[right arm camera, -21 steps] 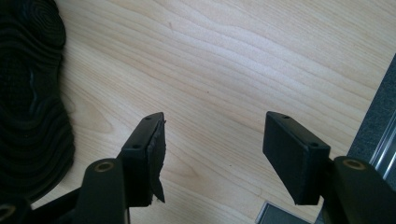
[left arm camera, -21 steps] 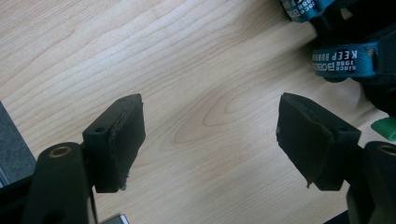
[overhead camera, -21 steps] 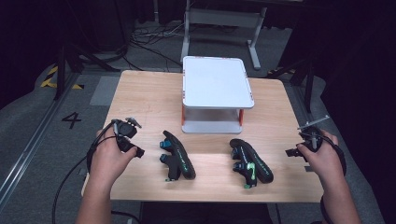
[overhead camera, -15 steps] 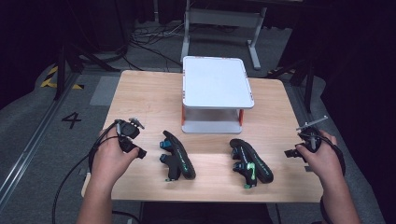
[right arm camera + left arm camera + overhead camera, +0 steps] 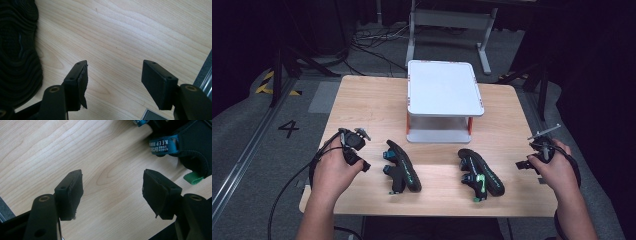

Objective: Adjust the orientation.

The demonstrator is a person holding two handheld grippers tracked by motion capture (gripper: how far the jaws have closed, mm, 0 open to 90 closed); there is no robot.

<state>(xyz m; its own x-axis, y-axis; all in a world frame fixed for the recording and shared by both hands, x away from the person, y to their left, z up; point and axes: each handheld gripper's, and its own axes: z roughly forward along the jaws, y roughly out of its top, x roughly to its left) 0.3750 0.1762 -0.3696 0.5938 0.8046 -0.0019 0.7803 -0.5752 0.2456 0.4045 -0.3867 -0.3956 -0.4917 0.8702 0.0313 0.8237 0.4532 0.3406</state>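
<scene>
shoes wait untouched on the wooden table: the left shoe with blue straps and the right shoe with green trim both lie in front of the white two-tier rack, whose shelves are bare. left gripper hovers just beside the left shoe, jaws wide with nothing between them; right gripper sits near the table's right edge, equally wide and empty. my guess is that nothing is done yet, with both pickups and placings ahead.
</scene>
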